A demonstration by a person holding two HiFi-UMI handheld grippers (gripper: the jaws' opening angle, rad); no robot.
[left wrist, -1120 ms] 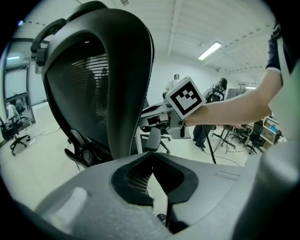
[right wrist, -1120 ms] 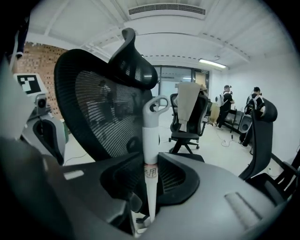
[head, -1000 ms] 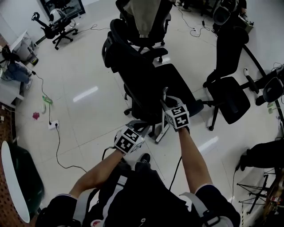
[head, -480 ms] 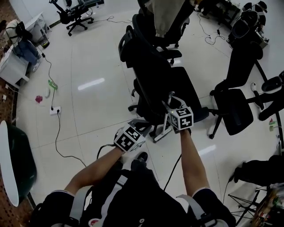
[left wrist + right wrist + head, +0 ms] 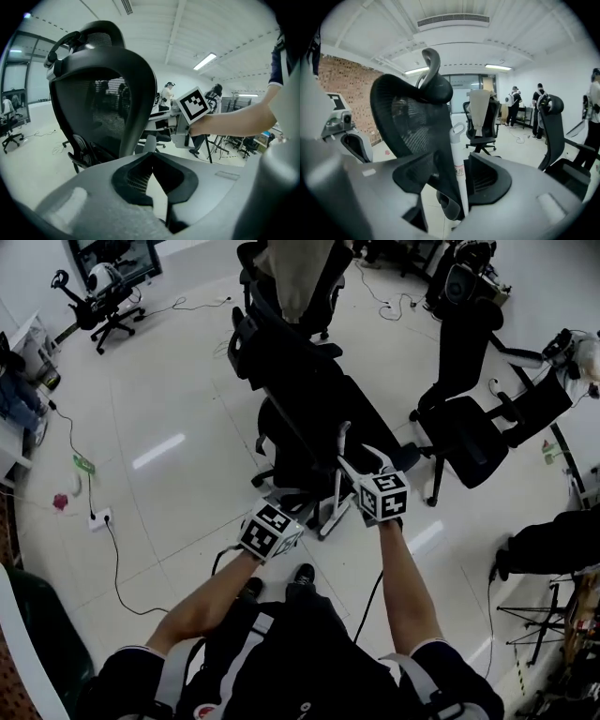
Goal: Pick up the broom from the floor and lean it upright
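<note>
Black mesh chair (image 5: 300, 399) fills the head view's centre. Against its back leans the white broom handle (image 5: 460, 180), loop uppermost, mid-frame in the right gripper view. Right gripper (image 5: 364, 463) gapes wide, jaws just opening, handle between them unclamped. Left gripper (image 5: 151, 159), lower left of centre, pinched closed on nothing.

— Where are the arms?
— Both bare forearms reach away from the body. The left arm (image 5: 202, 601) angles rightward and the right arm (image 5: 405, 587) runs straighter. The right gripper (image 5: 453, 158) sits slightly farther than the left gripper (image 5: 152, 155).
— And the fingers?
— Left: tips together, empty. Right: just been opening, wide apart, with the broom handle (image 5: 457, 145) between them, unpressed.
</note>
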